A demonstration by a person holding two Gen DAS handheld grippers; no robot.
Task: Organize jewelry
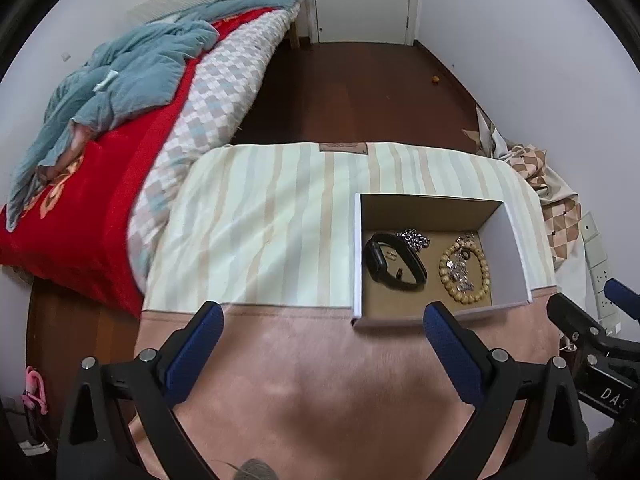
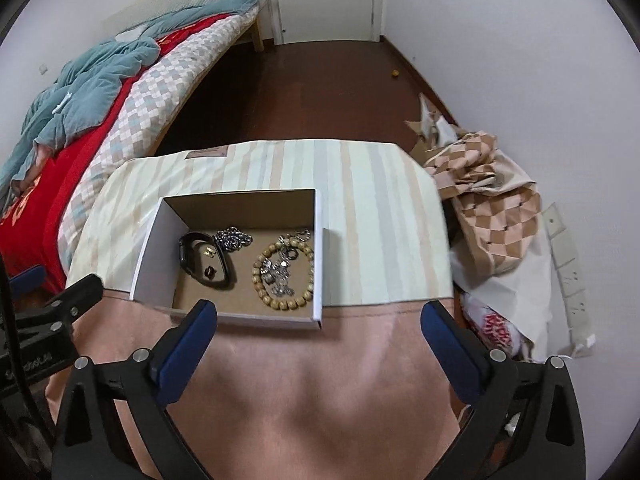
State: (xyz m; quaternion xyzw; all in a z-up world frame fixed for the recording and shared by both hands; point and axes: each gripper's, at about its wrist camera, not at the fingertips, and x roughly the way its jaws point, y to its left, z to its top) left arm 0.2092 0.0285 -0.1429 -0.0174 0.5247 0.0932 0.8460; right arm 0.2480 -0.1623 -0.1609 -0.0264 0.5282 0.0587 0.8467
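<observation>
An open cardboard box (image 1: 516, 240) (image 2: 152, 240) sits on a cloth-covered table. Inside lie a black wristband (image 1: 394, 266) (image 2: 206, 260), a dark metal chain (image 1: 414, 237) (image 2: 233, 237), a wooden bead bracelet (image 1: 464, 270) (image 2: 282, 276) and silver trinkets (image 1: 460, 270) (image 2: 280, 270) within the bracelet's ring. Two small pieces lie inside the wristband loop. My left gripper (image 1: 324, 316) is open and empty, just in front of the box and to its left. My right gripper (image 2: 320, 316) is open and empty over the box's near right corner. Each gripper shows at the edge of the other's view.
The table cloth is striped at the far half (image 1: 272, 208) and pink near me (image 2: 312, 380). A bed with red cover and blue blanket (image 1: 120, 80) stands left. Crumpled checkered fabric (image 2: 488, 192) and a power strip (image 2: 568, 256) lie right. Dark wooden floor (image 1: 352, 92) beyond.
</observation>
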